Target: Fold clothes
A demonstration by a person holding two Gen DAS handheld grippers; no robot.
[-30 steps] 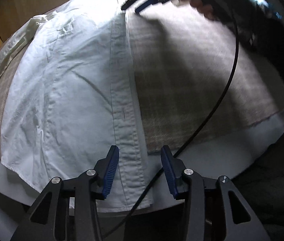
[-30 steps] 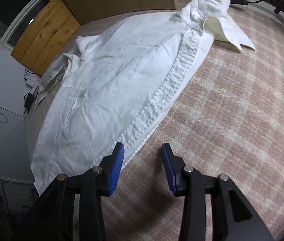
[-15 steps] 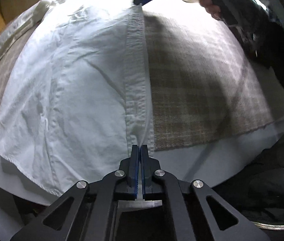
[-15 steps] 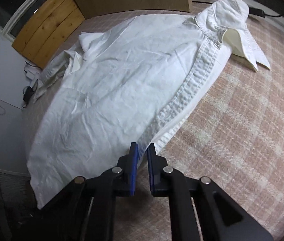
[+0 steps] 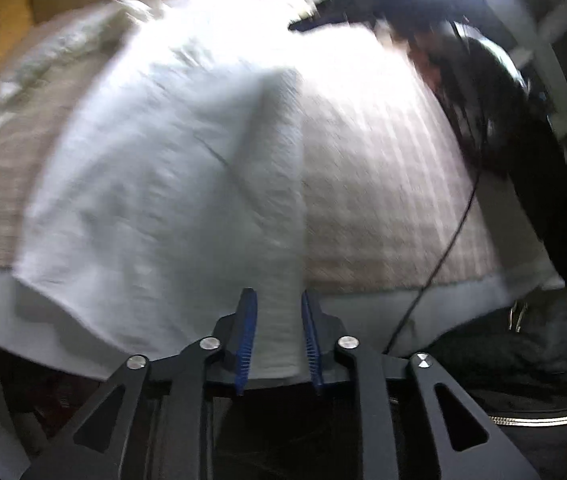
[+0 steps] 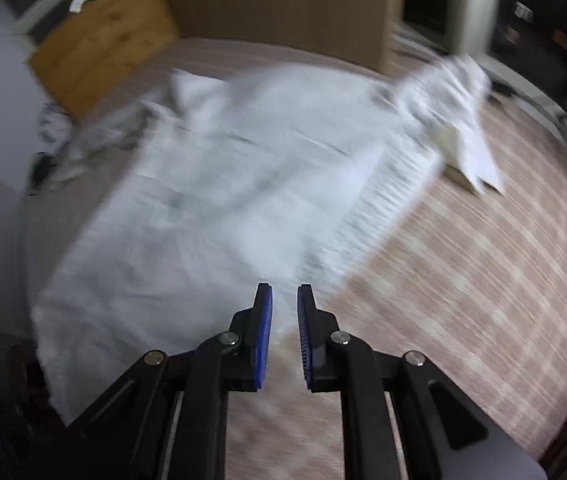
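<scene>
On a bed covered by a pink plaid blanket [image 6: 483, 280], a white shirt [image 6: 223, 200] is spread flat, its collar [image 6: 463, 120] turned toward the far end. Both views are blurred by motion. The left gripper [image 5: 277, 320] is seen with its jaws parted, the shirt's button strip [image 5: 279, 200] running between the blue pads at the hem. The right gripper [image 6: 284, 312] is likewise held slightly apart, poised at the shirt's edge where cloth meets blanket. A black cable [image 5: 443, 248] is draped across the blanket.
</scene>
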